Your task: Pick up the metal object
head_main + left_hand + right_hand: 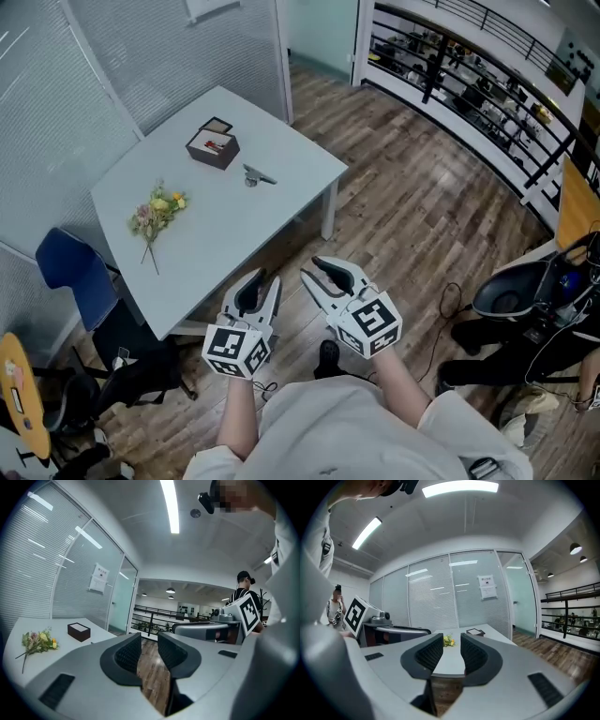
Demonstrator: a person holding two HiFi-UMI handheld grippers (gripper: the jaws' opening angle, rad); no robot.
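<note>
The small metal object lies on the pale grey table, to the right of a dark open box. Both grippers are held over the wooden floor, in front of the table's near edge and well short of the object. My left gripper is open, with only floor showing between its jaws in the left gripper view. My right gripper is open too and points at the table, nothing between its jaws. The metal object does not show in either gripper view.
A small bunch of flowers lies on the table's left part. A blue chair stands at the table's left corner. Frosted glass walls back the table. A black railing runs at the far right, and a black seat stands right of me.
</note>
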